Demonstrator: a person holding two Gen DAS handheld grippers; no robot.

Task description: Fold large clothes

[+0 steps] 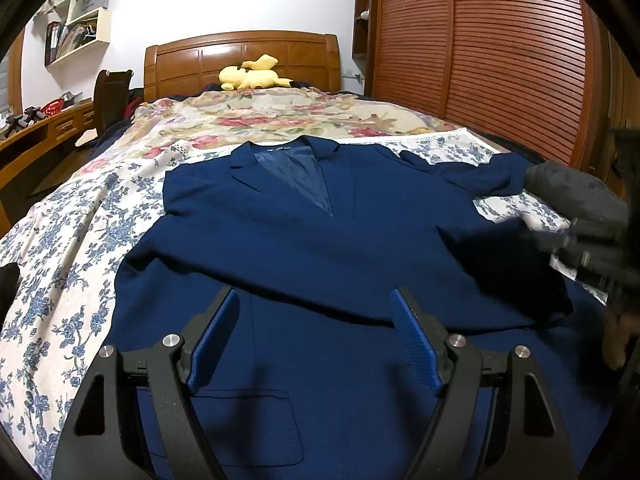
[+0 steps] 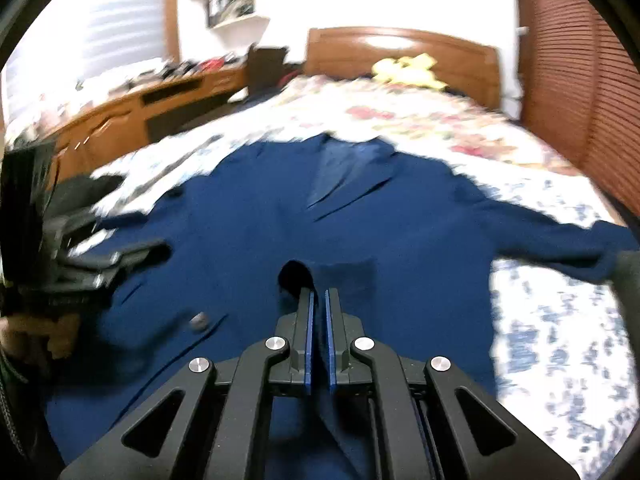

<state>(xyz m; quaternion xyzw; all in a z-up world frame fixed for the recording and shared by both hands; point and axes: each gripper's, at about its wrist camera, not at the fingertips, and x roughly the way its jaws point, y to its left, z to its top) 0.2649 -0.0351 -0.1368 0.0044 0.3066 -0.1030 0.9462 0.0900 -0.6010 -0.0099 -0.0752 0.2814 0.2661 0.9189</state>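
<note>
Navy jacket [image 1: 320, 248], right gripper [image 2: 319, 294] apparently pinching it

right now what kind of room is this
A bedroom, most likely: a bed with a wooden headboard, a yellow plush toy by it, and a slatted wooden wardrobe alongside.

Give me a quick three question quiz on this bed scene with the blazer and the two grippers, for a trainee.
1. True or false: the fingers of the left gripper stand open over the navy blazer.
2. What lies by the wooden headboard? A) yellow plush toy B) laptop C) folded towels
3. Fill in: the fingers of the right gripper are ____.
Key: 1 true; 2 A; 3 shut.
</note>
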